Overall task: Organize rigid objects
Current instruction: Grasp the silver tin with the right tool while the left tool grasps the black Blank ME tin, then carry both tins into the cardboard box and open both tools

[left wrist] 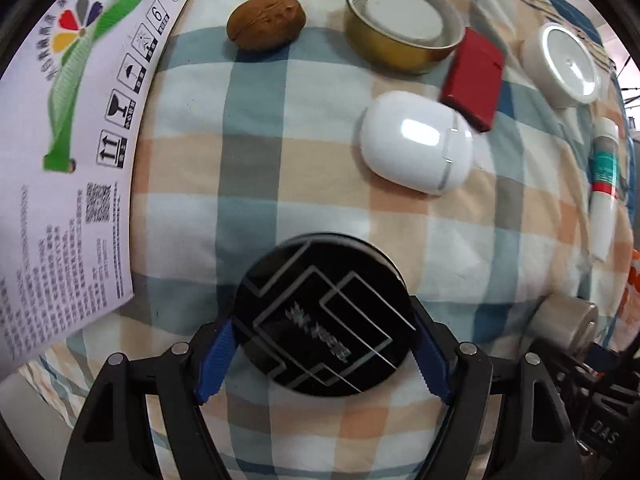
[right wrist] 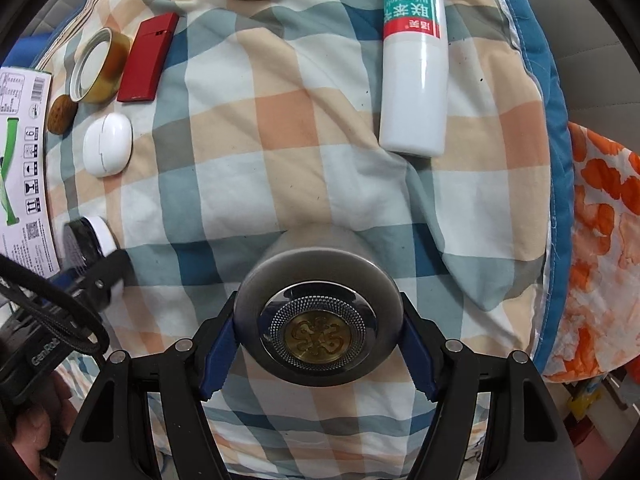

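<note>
My left gripper (left wrist: pixel 322 354) pinches a black round tin (left wrist: pixel 322 322) by its sides, both blue pads (left wrist: pixel 218 356) pressed against the rim, pointing down over the checked quilt (left wrist: pixel 280 184). My right gripper (right wrist: pixel 318 350) is clamped the same way around a grey metal cylinder (right wrist: pixel 318 316) with a brass emblem on its end, also held over the quilt.

The other pieces lie ahead of my left hand: a walnut (left wrist: pixel 266 20), a gold jar lid (left wrist: pixel 404 36), a red flat case (left wrist: pixel 474 80) touching that lid, a white earbud case (left wrist: pixel 416 142) just beside the red case, a white round cap (left wrist: pixel 562 64) and a white spray bottle (left wrist: pixel 604 188) at the far right. A printed cardboard box (left wrist: pixel 68 120) sits at the left edge.

I see 3 risks. Both held pieces are round and smooth, gripped only at 2 points, so a tilt of my wrist could let either rotate or slide out. The quilt is soft and rumpled; anything set on edge may roll toward a fold. My 2 grippers work near each other, so swinging the tin sideways could knock the cylinder, or sweep the earbud case into the red case.
</note>
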A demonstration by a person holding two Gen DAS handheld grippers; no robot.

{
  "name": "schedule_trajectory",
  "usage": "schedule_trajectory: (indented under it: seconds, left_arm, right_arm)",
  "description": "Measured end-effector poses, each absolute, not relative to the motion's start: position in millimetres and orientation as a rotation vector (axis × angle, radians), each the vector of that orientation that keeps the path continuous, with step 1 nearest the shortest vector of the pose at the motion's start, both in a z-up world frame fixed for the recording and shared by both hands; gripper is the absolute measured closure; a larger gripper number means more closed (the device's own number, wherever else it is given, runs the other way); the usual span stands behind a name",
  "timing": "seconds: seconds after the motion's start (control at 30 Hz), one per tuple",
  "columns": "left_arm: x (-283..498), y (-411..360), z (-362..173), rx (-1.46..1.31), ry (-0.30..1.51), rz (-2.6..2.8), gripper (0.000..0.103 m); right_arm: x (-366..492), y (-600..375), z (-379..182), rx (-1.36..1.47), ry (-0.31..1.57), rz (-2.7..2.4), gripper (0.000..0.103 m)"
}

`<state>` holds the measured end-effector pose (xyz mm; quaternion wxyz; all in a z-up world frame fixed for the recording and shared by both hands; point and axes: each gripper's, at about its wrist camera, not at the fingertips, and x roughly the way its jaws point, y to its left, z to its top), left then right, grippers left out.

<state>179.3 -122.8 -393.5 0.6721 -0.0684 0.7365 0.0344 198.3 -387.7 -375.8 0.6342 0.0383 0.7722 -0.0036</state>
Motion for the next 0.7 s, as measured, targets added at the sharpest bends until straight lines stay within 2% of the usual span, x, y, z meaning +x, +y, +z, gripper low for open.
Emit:
schedule_trajectory:
  seconds: [0.27, 0.4, 0.7]
  left_arm:
    - [183, -131, -406, -0.1, 1.625, 0.1, 0.021]
    - [212, -158, -416, -0.083, 1.607, 0.087, 0.029]
    - [193, -180, -372, -0.068, 1.558, 0.048, 0.03]
  right_arm:
    - [195, -388, -390, 0.131, 1.781, -0.032, 0.028]
    - [191, -391, -398, 0.151, 1.771, -0.052, 0.029]
    - [171, -375, -391, 0.107, 1.762, -0.044, 0.03]
